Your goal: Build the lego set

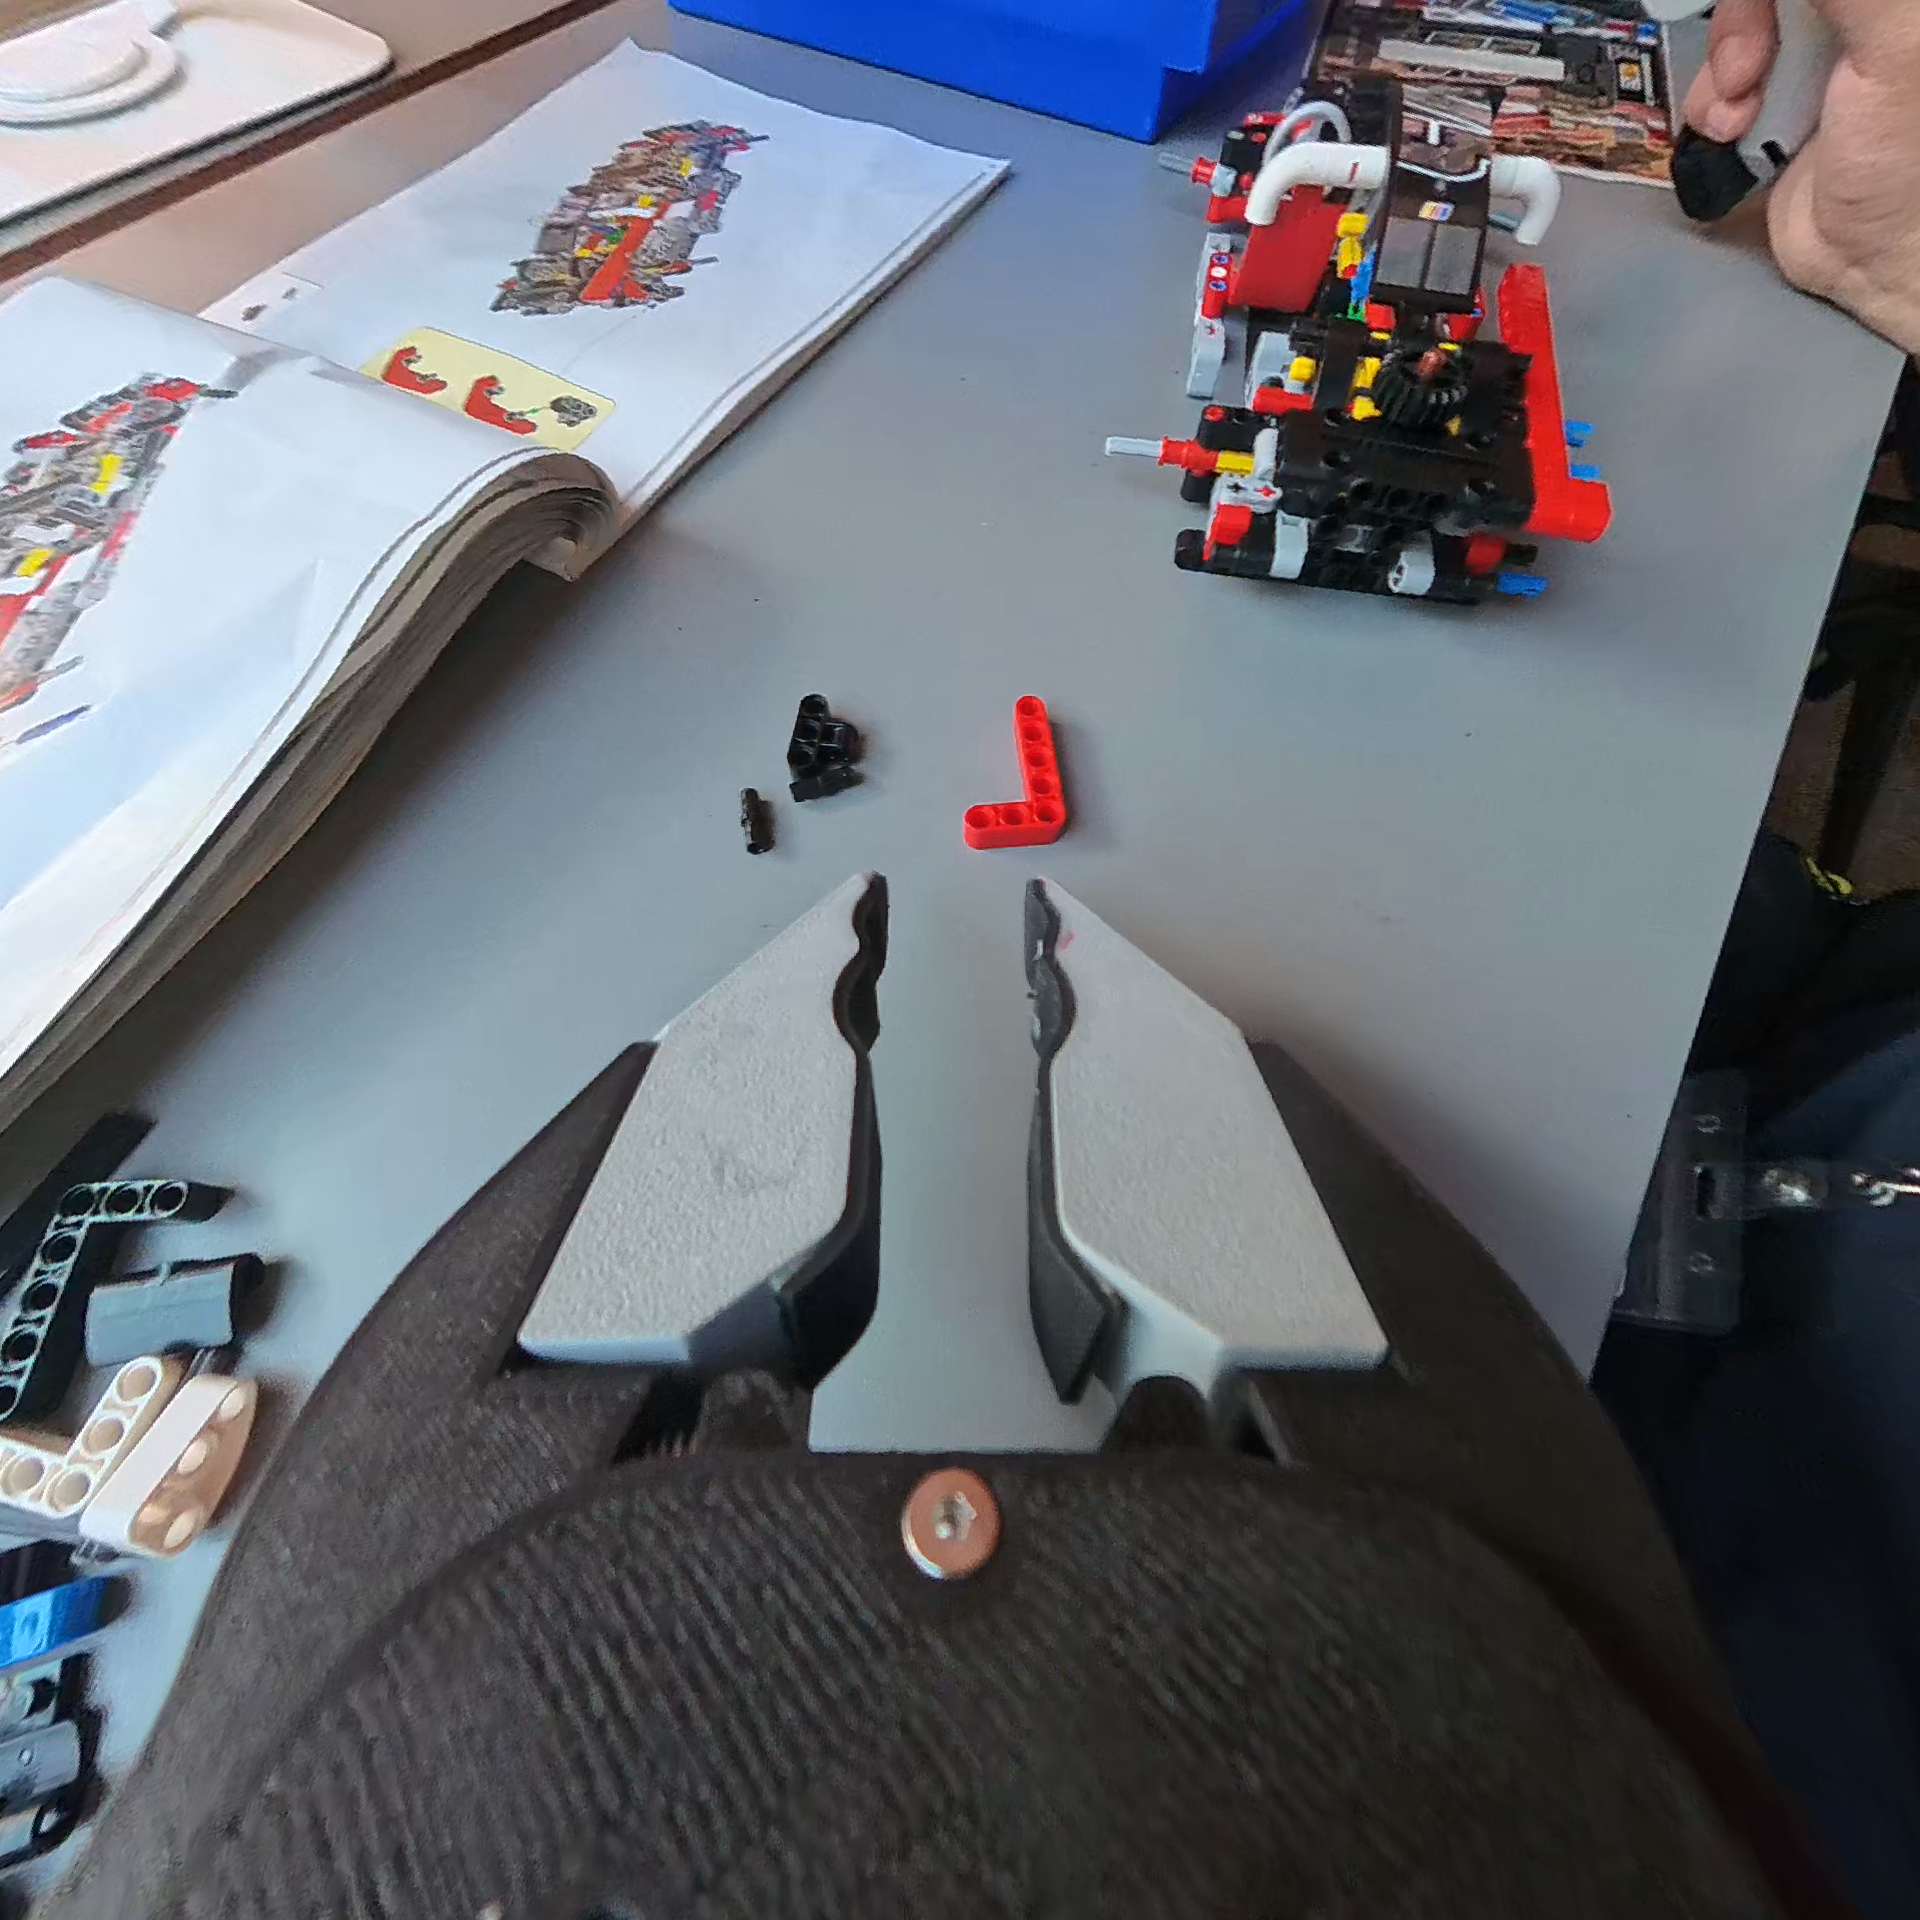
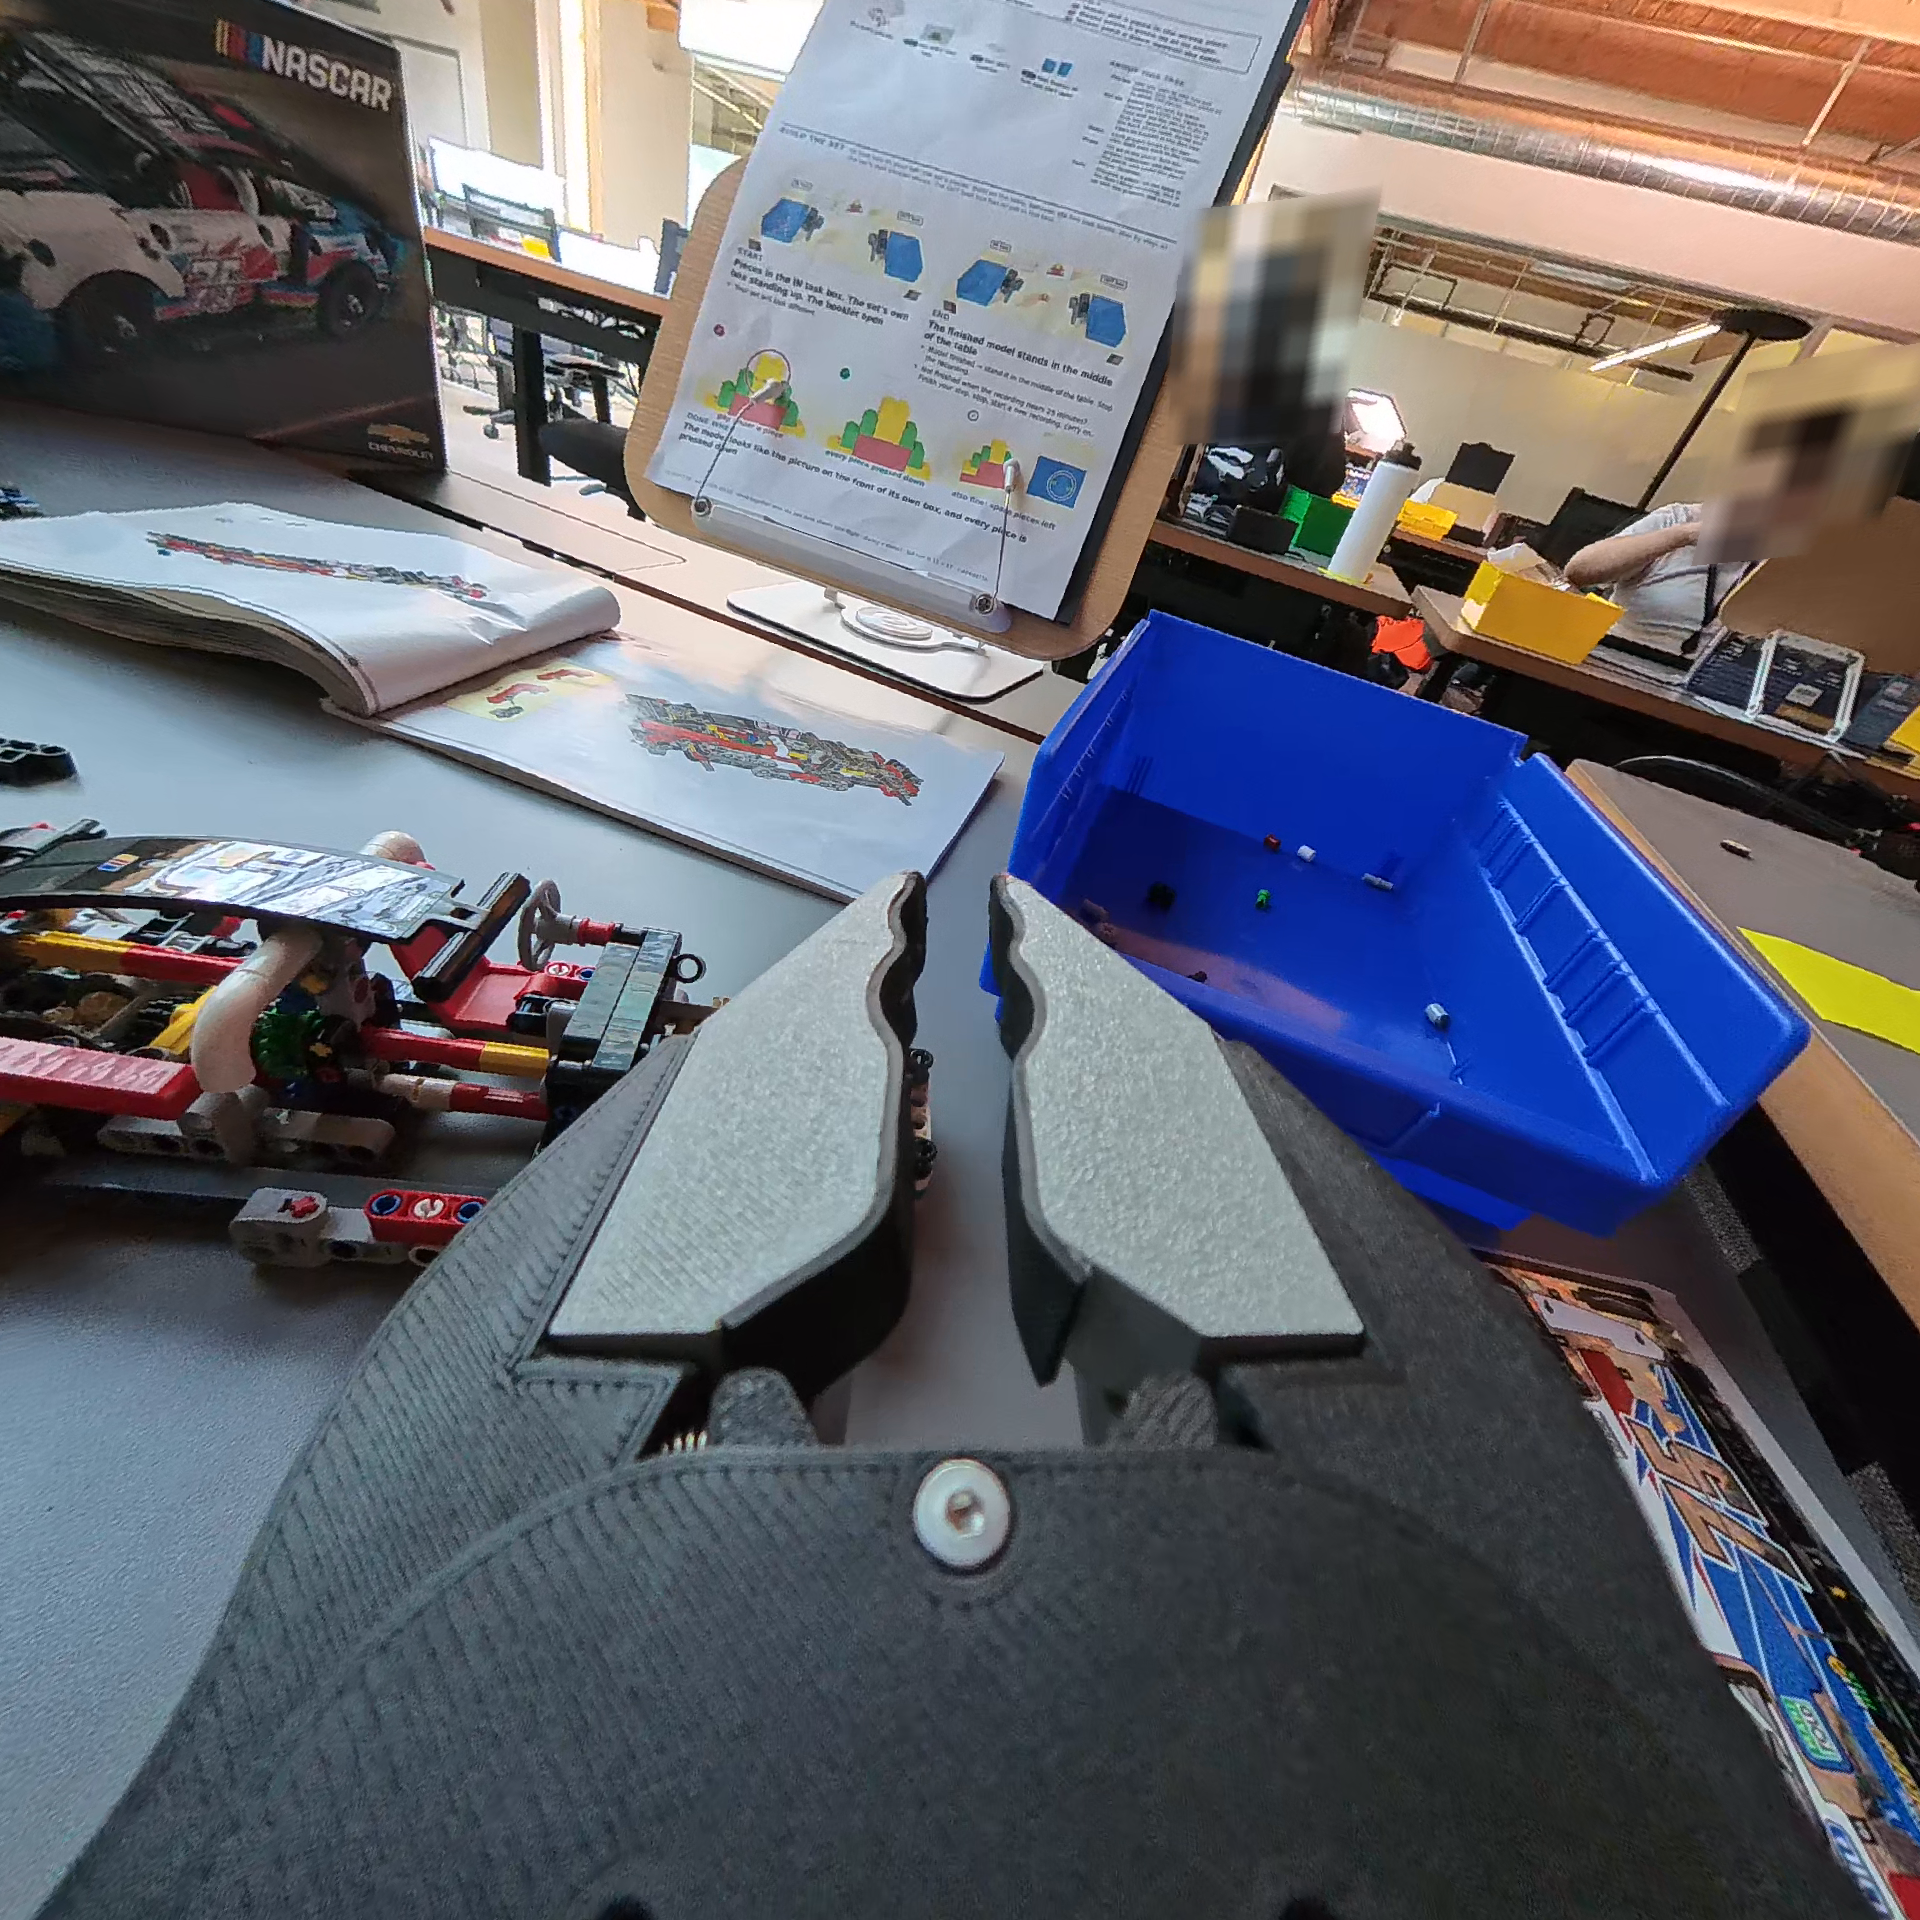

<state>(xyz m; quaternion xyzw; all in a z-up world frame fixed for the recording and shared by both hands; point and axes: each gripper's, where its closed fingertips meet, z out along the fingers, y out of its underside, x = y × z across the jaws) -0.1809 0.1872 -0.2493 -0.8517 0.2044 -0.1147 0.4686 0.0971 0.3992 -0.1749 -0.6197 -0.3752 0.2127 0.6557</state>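
Red L-shaped plastic beam point(image 1: 1021, 774) lies flat just ahead of the left claw point(image 1: 956, 894), whose fingers stand apart and bare. It looks light, stiff and slick, best pinched across its long arm. Right claw point(image 2: 958, 894), narrowly apart, holds nothing, well away from that beam.

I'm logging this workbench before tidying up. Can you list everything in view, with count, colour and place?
Table: one, grey.
Red L-shaped beam: one, just ahead of the left gripper.
Black connector pieces: small cluster, left of the beam.
Black pin: one, beside the cluster.
Instruction booklet: one, open, left.
Model car chassis: one, red and black, far right.
Blue bin: one, few tiny pieces inside.
Loose beams: several, near left.
Hand: one, far right.
Left gripper: open, empty.
Right gripper: open.
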